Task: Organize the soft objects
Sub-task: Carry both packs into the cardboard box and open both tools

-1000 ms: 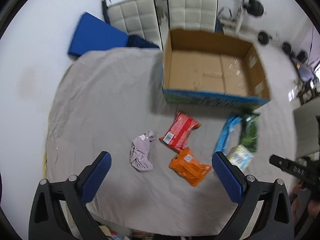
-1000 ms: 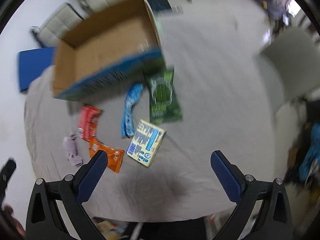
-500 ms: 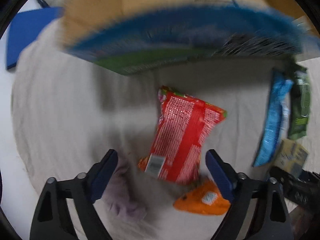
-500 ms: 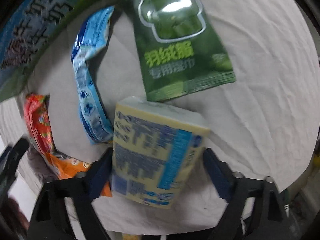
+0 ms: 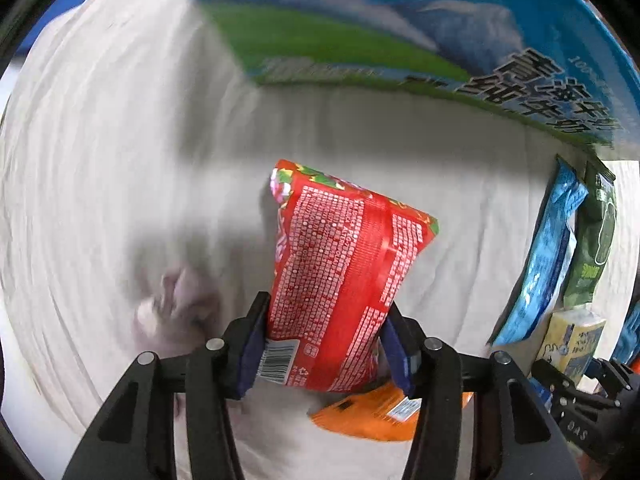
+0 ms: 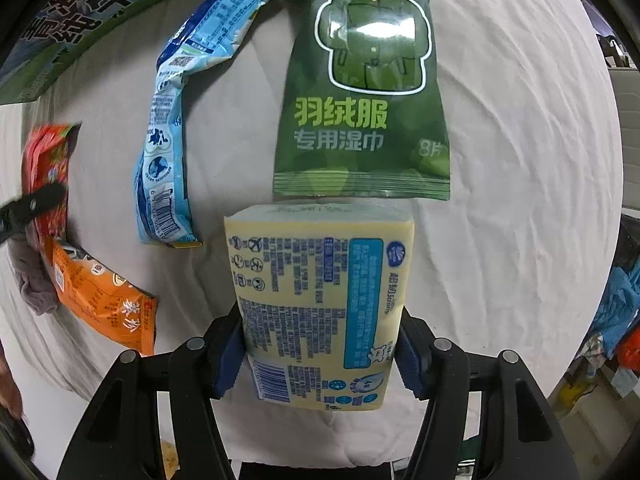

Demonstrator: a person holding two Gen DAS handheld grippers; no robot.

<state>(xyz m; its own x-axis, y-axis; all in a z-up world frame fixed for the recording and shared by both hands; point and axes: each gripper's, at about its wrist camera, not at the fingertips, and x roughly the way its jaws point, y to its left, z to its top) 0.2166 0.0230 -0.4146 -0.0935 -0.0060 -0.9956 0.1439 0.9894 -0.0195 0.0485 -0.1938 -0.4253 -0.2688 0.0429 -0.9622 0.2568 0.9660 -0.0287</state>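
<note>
Soft packs lie scattered on a grey sheet in front of a box [image 5: 400, 32], and each gripper has come down over one of them. The red pack [image 5: 344, 272] sits lengthwise in the left gripper [image 5: 324, 344]: its long axis runs away from the camera toward the box, and its near, barcoded end lies between the jaws, which are closing and already touch both long edges. The tissue pack [image 6: 320, 304] lies the same way in the right gripper [image 6: 320, 352], long axis pointing away toward the green pack [image 6: 364, 92], near end between the jaws. Those jaws are closing too, the pads flush against the wrapper's sides.

So each pack is taken across its short width, at the end nearest the hand, with most of its length sticking out ahead. Judging from that, both will droop forward when lifted, the limp red pack more so.

The box stands just beyond the red pack, so the left hand looks nearer to it. An orange pack [image 5: 376, 416] lies just under the left jaws, a blue pack [image 6: 172, 152] beside the tissue pack, and a mauve cloth [image 5: 176, 308] to the left.
</note>
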